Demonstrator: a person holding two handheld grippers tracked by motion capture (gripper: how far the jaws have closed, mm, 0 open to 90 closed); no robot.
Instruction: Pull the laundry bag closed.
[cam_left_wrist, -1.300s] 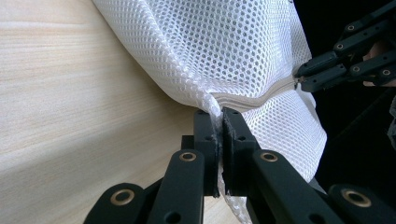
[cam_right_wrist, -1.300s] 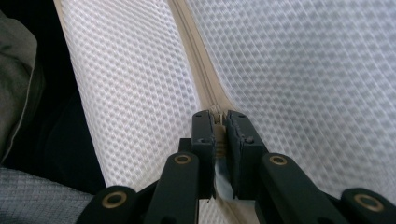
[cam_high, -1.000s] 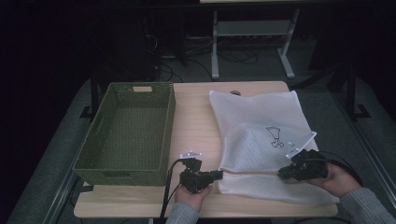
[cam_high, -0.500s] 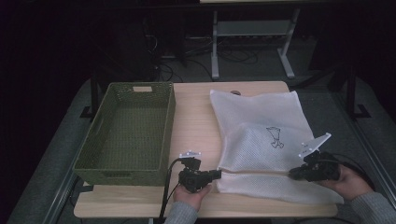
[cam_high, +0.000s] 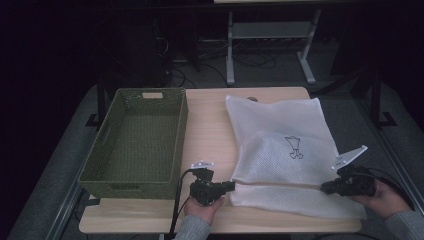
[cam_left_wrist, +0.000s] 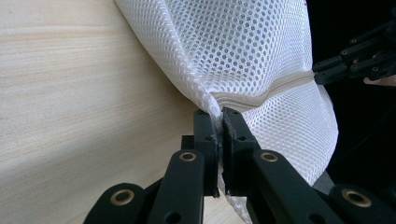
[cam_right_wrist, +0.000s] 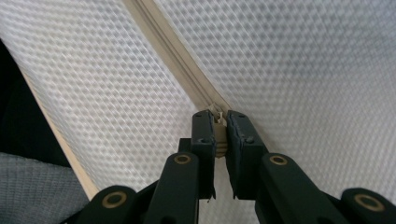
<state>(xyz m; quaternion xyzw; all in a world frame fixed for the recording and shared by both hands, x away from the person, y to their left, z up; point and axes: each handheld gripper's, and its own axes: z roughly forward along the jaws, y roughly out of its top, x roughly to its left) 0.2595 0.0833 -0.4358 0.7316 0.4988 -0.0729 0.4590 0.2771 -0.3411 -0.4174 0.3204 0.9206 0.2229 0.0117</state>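
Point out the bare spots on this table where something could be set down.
Free: the wood strip between the green basket and the mesh bag, and the basket's bare inside. Crowded: the front edge, where left gripper and right gripper pinch the bag.

A white mesh laundry bag (cam_high: 280, 145), its weave a fine honeycomb of small holes, carries a small dark line drawing printed near its middle and a cream zipper (cam_right_wrist: 177, 56) running along one side. It lies on a pale, light-wood tabletop (cam_high: 210, 125) with faint straight grain. Beside it sits an olive-green woven basket (cam_high: 137, 145), its walls and floor in one even tone. The left gripper (cam_left_wrist: 219, 126) and the right gripper (cam_right_wrist: 221, 128) are matte black with brass-coloured rivets; grey sleeves (cam_high: 405, 225) cover the wrists.
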